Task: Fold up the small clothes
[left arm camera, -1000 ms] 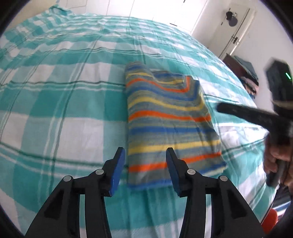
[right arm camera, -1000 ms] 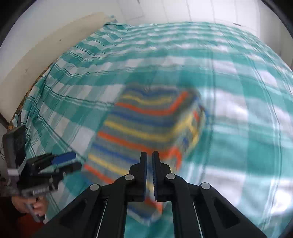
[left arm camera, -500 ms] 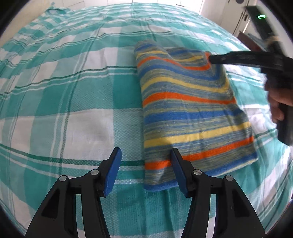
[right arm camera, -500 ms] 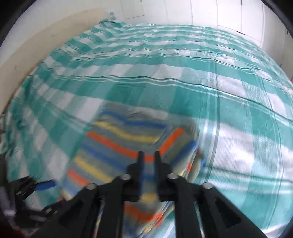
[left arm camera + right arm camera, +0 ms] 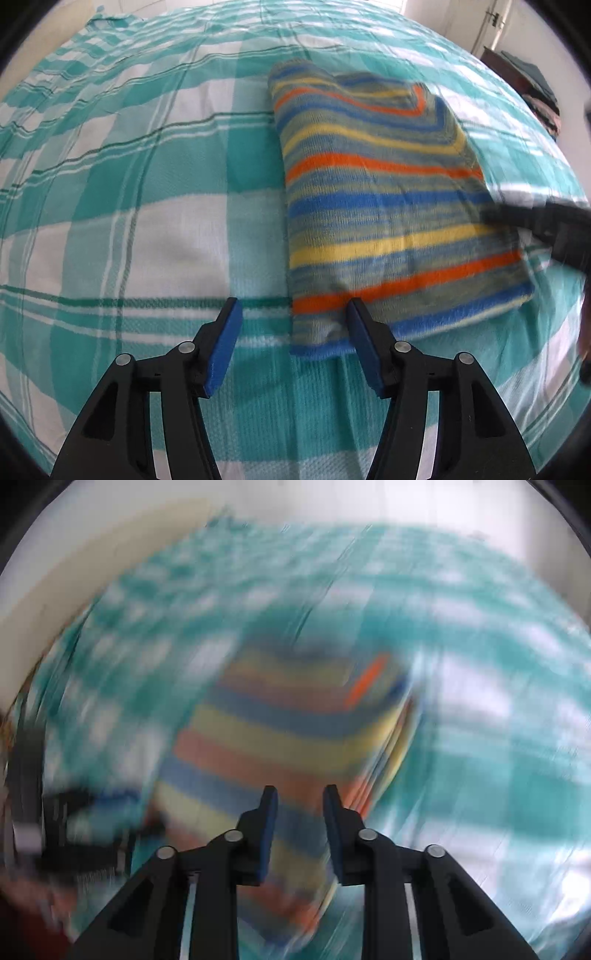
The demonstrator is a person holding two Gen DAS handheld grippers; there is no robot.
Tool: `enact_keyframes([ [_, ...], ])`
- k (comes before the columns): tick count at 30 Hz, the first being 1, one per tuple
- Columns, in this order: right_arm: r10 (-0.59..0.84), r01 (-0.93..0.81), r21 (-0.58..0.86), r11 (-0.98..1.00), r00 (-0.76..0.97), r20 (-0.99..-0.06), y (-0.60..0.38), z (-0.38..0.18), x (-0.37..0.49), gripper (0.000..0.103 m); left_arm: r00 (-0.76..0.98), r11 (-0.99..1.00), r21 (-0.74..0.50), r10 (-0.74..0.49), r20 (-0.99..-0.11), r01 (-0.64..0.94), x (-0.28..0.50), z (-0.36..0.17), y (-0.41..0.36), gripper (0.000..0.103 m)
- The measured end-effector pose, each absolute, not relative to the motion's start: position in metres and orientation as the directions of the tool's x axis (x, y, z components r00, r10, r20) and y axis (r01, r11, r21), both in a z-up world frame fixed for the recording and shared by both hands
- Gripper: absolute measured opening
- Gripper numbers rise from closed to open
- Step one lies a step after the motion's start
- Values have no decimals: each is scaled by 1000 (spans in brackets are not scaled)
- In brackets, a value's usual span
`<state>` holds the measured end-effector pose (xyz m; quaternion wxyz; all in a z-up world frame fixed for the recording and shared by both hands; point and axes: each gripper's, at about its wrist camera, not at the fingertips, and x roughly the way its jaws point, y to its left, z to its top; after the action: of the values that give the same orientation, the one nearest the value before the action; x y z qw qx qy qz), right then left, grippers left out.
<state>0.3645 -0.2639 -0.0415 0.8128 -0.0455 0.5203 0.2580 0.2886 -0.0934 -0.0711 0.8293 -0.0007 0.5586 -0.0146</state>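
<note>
The folded knit garment striped in blue, orange and yellow (image 5: 384, 206) lies flat on the teal-and-white checked bedspread (image 5: 147, 221); the left claw (image 5: 291, 332), jaws just opening, straddles its near corner, likely for another fold; the right claw (image 5: 299, 812), also parting, hovers over it empty.

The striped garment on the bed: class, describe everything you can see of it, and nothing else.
The striped garment is a soft knit with blue, yellow, orange and grey-green bands. It lies folded into a thick, roughly rectangular stack, flat on the teal checked bedspread. Its near corner sits between the open pads of the left gripper, which do not press it. The right gripper hovers over it, open; that view is too blurred to show contact.
</note>
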Motion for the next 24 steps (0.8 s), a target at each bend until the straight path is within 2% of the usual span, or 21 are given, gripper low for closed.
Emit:
enact_keyframes([
  [2, 311, -468, 156, 870, 274, -910, -271, -66, 342, 30, 371, 998, -22, -43, -928, 59, 277, -65, -89, 62],
  [4, 370, -429, 229, 874, 280, -886, -294, -61, 327, 35, 397, 996, -68, -83, -914, 53, 267, -51, -77, 66],
  [5, 397, -398, 269, 877, 287, -872, -305, -54, 327, 47, 430, 994, -108, -112, -896, 34, 264, -43, -66, 78],
  [6, 429, -375, 307, 875, 304, -850, -314, -46, 329, 60, 463, 989, -148, -134, -876, 5, 263, -36, -55, 84],
  [7, 477, -350, 360, 865, 346, -808, -328, -35, 336, 65, 501, 980, -195, -151, -852, -37, 267, -31, -41, 89],
  [8, 497, -332, 389, 860, 371, -784, -335, -29, 346, 72, 513, 972, -225, -160, -843, -67, 274, -31, -33, 89],
  [10, 558, -278, 485, 829, 387, -734, -350, -28, 383, 72, 489, 957, -273, -193, -851, -96, 291, -41, -25, 88],
  [13, 599, -193, 570, 799, 347, -721, -357, -53, 436, 72, 419, 929, -355, -283, -863, -102, 312, -69, -29, 79],
  [15, 613, -104, 619, 778, 337, -714, -355, -78, 466, 71, 402, 924, -378, -323, -857, -64, 318, -80, -42, 78],
  [17, 668, -56, 698, 714, 352, -655, -351, -98, 487, 70, 413, 926, -379, -344, -843, -2, 320, -82, -57, 78],
  [19, 713, -74, 738, 671, 337, -615, -333, -108, 496, 61, 395, 923, -385, -358, -846, 14, 324, -89, -69, 78],
  [20, 709, -76, 730, 679, 326, -625, -327, -113, 501, 49, 394, 929, -370, -345, -852, 15, 325, -91, -73, 77],
  [21, 692, -82, 707, 702, 315, -650, -318, -116, 504, 28, 397, 939, -344, -326, -858, 27, 327, -90, -78, 69],
  [22, 687, -85, 700, 709, 306, -659, -314, -116, 506, 28, 397, 940, -338, -327, -857, 44, 328, -88, -81, 34],
  [23, 670, -99, 679, 727, 320, -670, -311, -110, 506, 27, 373, 930, -362, -359, -855, 65, 330, -85, -85, 22],
  [24, 662, -127, 665, 736, 336, -670, -309, -102, 504, 26, 379, 934, -350, -349, -857, 67, 329, -78, -87, 19],
])
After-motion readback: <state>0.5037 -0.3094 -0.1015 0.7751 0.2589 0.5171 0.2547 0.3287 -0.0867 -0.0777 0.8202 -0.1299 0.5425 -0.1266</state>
